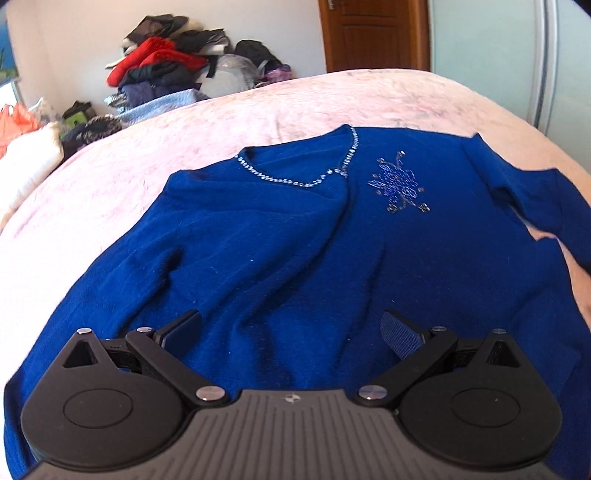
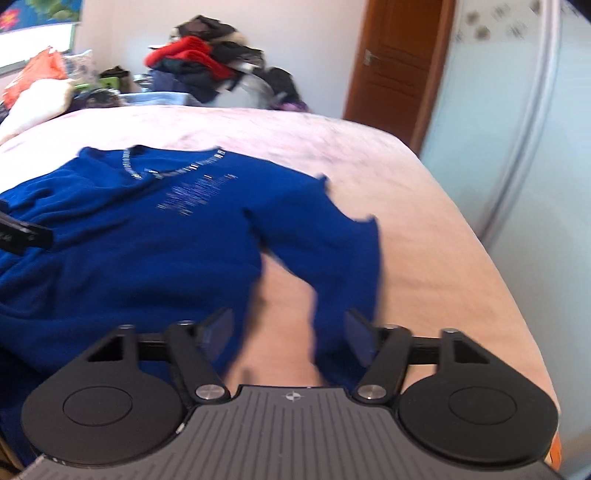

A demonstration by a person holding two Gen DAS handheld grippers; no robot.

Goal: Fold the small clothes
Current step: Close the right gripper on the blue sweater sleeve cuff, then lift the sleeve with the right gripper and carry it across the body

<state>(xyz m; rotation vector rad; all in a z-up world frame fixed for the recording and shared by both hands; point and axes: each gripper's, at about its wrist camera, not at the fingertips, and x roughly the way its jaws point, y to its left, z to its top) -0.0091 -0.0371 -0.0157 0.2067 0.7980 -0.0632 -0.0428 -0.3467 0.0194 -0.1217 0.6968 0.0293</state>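
A royal blue sweater (image 1: 280, 243) with a beaded V neckline and a beaded flower lies face up on the pink bed (image 1: 184, 125). My left gripper (image 1: 291, 332) is open just above its lower body, holding nothing. In the right wrist view the sweater (image 2: 129, 251) spreads to the left and its right sleeve (image 2: 343, 258) hangs down toward me. My right gripper (image 2: 288, 339) is open over the sleeve's lower end and the bare bed beside it. The left gripper's finger (image 2: 26, 236) shows at the left edge.
A pile of clothes (image 1: 166, 70) and bags stands beyond the bed's far edge. A wooden door (image 1: 373, 33) and a pale wardrobe (image 1: 517, 55) are at the right. White bedding (image 1: 29, 162) lies at the left. The bed's right edge (image 2: 491, 266) runs near my right gripper.
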